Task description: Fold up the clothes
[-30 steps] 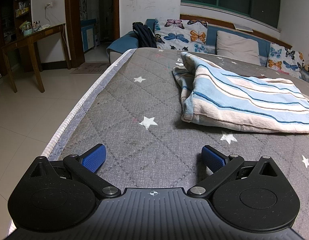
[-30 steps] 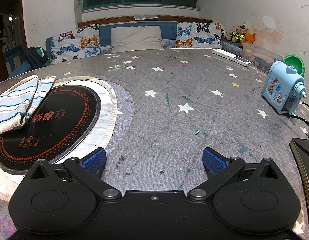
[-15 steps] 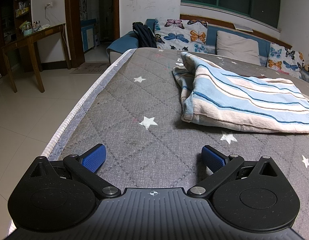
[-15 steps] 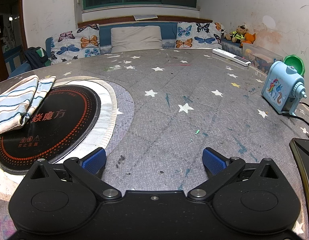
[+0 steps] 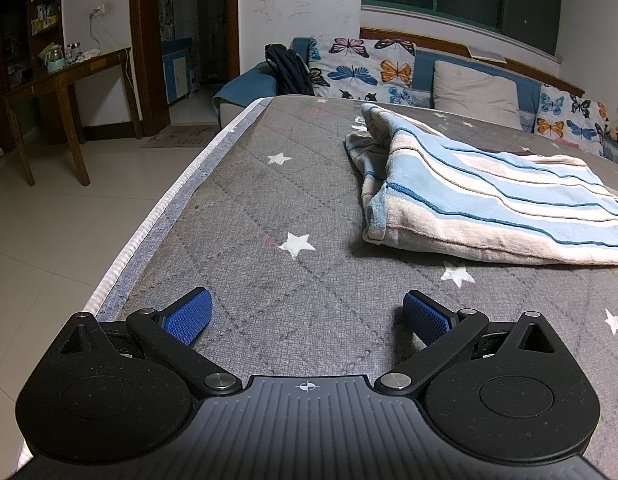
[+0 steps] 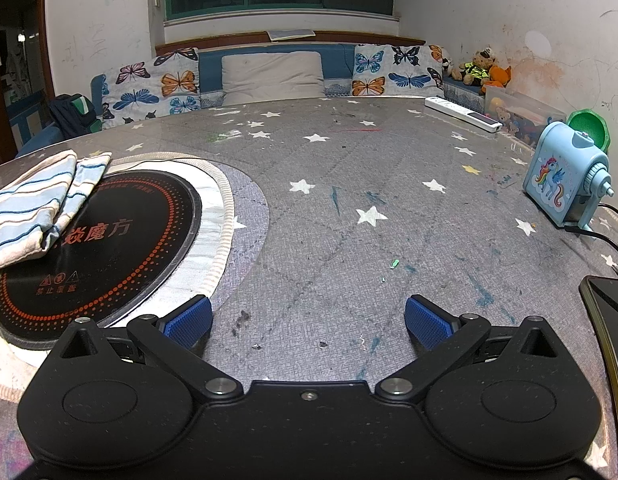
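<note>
A folded garment (image 5: 489, 204) with light blue, cream and dark blue stripes lies on the grey star-patterned table cover (image 5: 269, 208), ahead and to the right of my left gripper (image 5: 307, 314). That gripper is open, low over the cover, with nothing between its blue pads. In the right wrist view the same garment (image 6: 33, 204) lies at the far left, partly over a black round hotplate (image 6: 109, 240). My right gripper (image 6: 308, 320) is open over bare cover, well to the right of the garment.
The table's left edge (image 5: 165, 208) drops to a tiled floor with a wooden side table (image 5: 65, 92). A blue unicorn sharpener (image 6: 565, 180), a cable, a white remote (image 6: 463, 114) and a dark tablet edge (image 6: 609, 320) stand at the right. Cushioned bench behind.
</note>
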{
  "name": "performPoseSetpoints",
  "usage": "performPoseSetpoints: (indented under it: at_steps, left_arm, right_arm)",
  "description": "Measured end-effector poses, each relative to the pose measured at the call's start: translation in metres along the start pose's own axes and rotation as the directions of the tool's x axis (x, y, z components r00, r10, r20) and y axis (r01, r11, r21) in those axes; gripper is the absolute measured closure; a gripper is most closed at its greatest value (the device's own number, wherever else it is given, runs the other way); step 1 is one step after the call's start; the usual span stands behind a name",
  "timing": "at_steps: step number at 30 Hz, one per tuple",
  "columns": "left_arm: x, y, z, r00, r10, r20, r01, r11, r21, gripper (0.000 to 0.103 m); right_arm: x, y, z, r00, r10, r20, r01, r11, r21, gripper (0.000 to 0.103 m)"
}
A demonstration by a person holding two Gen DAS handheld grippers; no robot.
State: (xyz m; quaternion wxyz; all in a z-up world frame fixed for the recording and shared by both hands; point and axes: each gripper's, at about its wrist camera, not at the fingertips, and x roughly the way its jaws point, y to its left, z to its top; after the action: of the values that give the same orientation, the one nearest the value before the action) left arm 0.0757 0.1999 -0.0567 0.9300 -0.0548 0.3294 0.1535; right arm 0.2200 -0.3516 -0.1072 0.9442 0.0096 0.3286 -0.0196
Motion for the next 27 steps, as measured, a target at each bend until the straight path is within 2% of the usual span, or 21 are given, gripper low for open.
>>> performPoseSetpoints:
  at_steps: [22, 27]
  left_arm:
    - [0.0030, -0.0029, 0.0005, 1.000, -0.001, -0.002, 0.001, 1.000, -0.001, 0.000]
    - [0.0031, -0.0025, 0.0004, 1.000, -0.001, -0.002, 0.001, 1.000, -0.001, 0.000]
  right_arm:
    - [-0.0028, 0.0048, -0.0008, 1.000, 0.000, -0.001, 0.000, 1.000, 0.000, 0.000]
    - [0.0023, -0.0047, 0.0008, 1.000, -0.001, 0.000, 0.001, 1.000, -0.001, 0.000]
